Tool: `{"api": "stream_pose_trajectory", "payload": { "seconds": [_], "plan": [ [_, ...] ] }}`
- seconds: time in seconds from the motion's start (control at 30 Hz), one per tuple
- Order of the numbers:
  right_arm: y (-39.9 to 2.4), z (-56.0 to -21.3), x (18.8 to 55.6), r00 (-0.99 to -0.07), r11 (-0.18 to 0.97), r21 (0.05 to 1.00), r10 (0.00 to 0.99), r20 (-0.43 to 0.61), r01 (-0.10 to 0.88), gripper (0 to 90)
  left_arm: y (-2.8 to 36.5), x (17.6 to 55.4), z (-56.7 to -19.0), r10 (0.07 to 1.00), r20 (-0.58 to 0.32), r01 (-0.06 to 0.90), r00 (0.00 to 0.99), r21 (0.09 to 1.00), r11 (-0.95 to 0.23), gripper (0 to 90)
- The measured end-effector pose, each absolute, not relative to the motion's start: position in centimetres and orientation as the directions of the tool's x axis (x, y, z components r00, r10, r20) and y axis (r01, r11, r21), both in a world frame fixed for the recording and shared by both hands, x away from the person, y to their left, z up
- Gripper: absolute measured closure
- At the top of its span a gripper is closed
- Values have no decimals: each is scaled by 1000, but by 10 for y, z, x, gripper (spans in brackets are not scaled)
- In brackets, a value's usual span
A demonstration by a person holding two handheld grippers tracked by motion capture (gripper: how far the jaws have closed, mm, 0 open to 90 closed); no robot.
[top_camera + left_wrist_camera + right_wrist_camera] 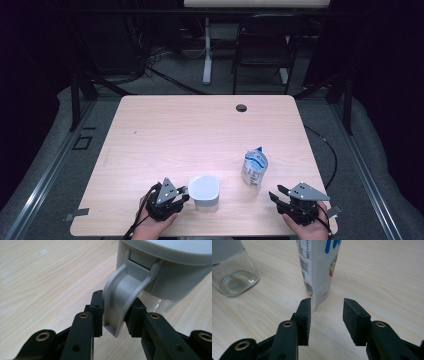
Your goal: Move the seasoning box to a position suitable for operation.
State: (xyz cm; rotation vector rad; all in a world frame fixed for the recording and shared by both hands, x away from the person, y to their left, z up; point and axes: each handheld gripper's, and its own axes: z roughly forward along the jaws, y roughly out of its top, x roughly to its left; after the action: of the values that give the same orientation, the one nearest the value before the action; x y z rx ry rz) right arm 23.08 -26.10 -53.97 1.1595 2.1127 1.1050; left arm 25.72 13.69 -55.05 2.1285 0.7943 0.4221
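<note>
- while the left gripper [113, 312] has its jaws closed on the grey handle [122, 297] of the jug [204, 190], the job for this side is to keep the jug steady near the front edge of the table [200, 125], so that hold should stay square on the handle and not slide toward its free lower end.
- the pads [97, 307] sit on both flanks of the handle, low down; a grip nearer the middle would probably resist twisting better.
- the jug's clear lower body [232, 275] shows in the right gripper view, standing on the wood a little apart from the pouch [318, 267].
- the right gripper [327, 315] has its jaws apart with nothing between them; the pouch's bottom corner stands just ahead of the gap, nearer the left-hand jaw.
- to take the pouch well, i'd judge it should go forward and a bit higher, so the pads meet the fuller body and not the thin seam.
- in the high view the pouch [254, 169] stands upright to the right of the jug, leaning slightly.
- both hands rest low at the front edge, the left hand [152, 222] angled in toward the jug, the right hand [305, 222] pointing up-table at the pouch.
</note>
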Motion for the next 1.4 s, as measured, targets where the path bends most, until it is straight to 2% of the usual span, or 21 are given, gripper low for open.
{"api": "stream_pose_trajectory", "payload": {
  "seconds": [0.23, 0.37, 0.73, 1.03, 1.27, 1.4],
  "plan": [
    [-257, -539, 230, -525, 307, 833, 851, -24, 461, 567, 136, 257, -550, 659, 21, 395, 752, 785, -476, 706],
    [-255, -538, 229, -534, 327, 820, 845, -31, 469, 586, 139, 257, -549, 654, -17, 409, 757, 792, -453, 671],
    [-239, -509, 216, -605, 322, 847, 796, 1, 424, 788, 148, 246, -532, 642, -52, 421, 765, 795, -436, 557],
    [-210, -493, 216, -666, 358, 837, 746, 10, 413, 880, 162, 247, -519, 629, -90, 424, 772, 811, -404, 552],
    [-180, -489, 229, -724, 419, 814, 689, 4, 403, 863, 167, 255, -516, 659, -112, 440, 743, 824, -356, 490],
    [-163, -485, 240, -745, 423, 817, 667, 11, 391, 837, 166, 260, -512, 642, -109, 425, 759, 830, -361, 539]
  ]
}}
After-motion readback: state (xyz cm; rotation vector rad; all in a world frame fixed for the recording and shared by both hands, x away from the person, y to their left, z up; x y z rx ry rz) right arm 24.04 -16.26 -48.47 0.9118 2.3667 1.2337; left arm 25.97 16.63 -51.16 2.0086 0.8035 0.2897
